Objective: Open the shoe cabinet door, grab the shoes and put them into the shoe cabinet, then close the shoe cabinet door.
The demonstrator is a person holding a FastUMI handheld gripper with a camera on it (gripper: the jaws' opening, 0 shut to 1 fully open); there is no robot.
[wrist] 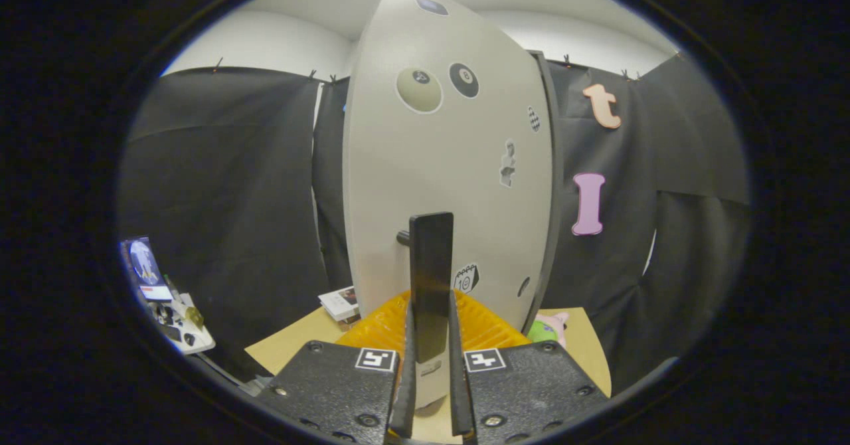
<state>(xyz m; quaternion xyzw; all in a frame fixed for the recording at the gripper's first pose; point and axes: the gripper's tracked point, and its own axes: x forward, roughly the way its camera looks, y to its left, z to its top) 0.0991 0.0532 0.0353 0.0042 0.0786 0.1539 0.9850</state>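
On the left, a small stand [176, 322] with a screen is against the booth wall. Next comes the bench [292, 345], with a booklet [340, 302] on it. In the middle is the cabinet door [451, 166], pale and covered with stickers. The claw [431, 372] is narrow and pinches the dark handle [431, 279] between both fingers, I think to swing the door. An orange shoe [392, 325] lies just beyond the fingers, low before the door. On the right a green and pink toy [550, 329] lies on the bench.
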